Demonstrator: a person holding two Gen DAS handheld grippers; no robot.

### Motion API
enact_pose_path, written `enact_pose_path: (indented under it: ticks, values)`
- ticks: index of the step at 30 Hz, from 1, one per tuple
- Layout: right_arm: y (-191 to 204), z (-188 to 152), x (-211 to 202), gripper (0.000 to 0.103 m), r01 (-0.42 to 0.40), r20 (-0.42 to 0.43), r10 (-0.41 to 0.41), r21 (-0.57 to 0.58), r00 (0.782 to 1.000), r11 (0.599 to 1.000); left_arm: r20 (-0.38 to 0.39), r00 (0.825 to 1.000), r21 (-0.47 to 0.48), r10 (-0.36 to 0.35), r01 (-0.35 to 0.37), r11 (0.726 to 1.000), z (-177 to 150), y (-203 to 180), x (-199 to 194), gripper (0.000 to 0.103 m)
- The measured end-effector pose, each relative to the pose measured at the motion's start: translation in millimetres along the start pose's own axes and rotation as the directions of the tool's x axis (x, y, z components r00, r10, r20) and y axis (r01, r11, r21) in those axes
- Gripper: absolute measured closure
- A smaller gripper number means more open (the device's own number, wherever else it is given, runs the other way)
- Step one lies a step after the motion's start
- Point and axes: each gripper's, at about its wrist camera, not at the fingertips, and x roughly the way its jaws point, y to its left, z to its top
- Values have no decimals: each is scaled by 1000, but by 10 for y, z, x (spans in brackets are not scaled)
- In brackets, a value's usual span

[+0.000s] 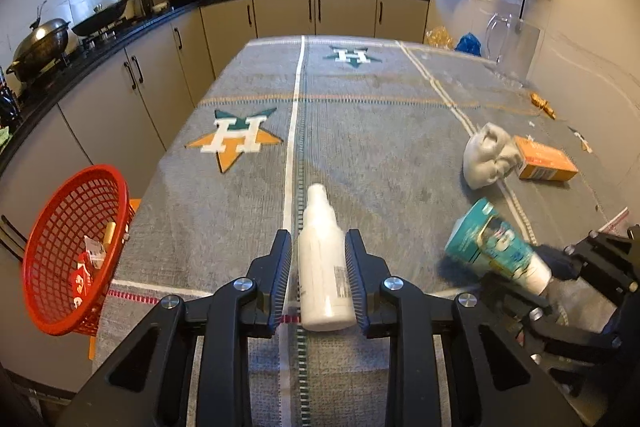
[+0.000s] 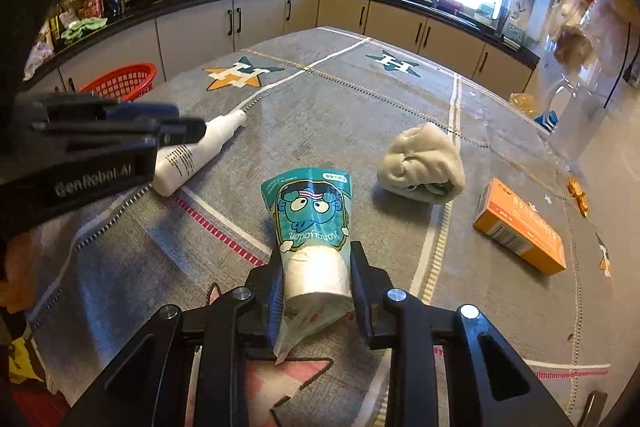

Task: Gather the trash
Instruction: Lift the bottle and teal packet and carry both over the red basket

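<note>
The white spray bottle (image 1: 323, 259) lies on the counter (image 1: 372, 131) between the left tongs (image 1: 318, 275), barely gripped; rigid, smooth, likely slippery, best held mid-body. The right tongs (image 2: 316, 287) pinch the soft, crushable tissue packet (image 2: 310, 227); the red basket (image 1: 68, 251) waits leftward.

White spray bottle (image 1: 323, 259): lies flat on the cloth, nozzle pointing away, body between the left jaws. Teal cartoon-print packet (image 2: 310, 223) with a white roll inside: between the right jaws, printed end forward. Crumpled white cloth wad (image 2: 422, 165): ahead and right of the right jaws. Orange carton (image 2: 520, 227): flat, farther right. Red mesh basket (image 1: 44, 247): left of the left jaws, holding scraps.
</note>
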Motion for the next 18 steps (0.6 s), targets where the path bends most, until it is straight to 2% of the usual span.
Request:
enact_pose_path:
  ticks: [5, 13, 16, 18]
  values:
    - [-50, 2, -22, 71, 10, 2, -10, 12, 1000, 1000, -40, 999, -10, -4, 4, 1000, 1, 7, 121, 67]
    - [-73, -7, -22, 71, 22, 5, -22, 7, 1000, 1000, -91, 996, -5, 2, -2, 1000, 11, -58, 344, 68]
    - [-85, -17, -26, 71, 22, 6, -22, 5, 1000, 1000, -89, 996, -8, 1, -2, 1000, 28, -66, 354, 74]
    - [-87, -19, -28, 71, 24, 7, -24, 5, 1000, 1000, -88, 996, -10, 2, -2, 1000, 29, -64, 355, 74]
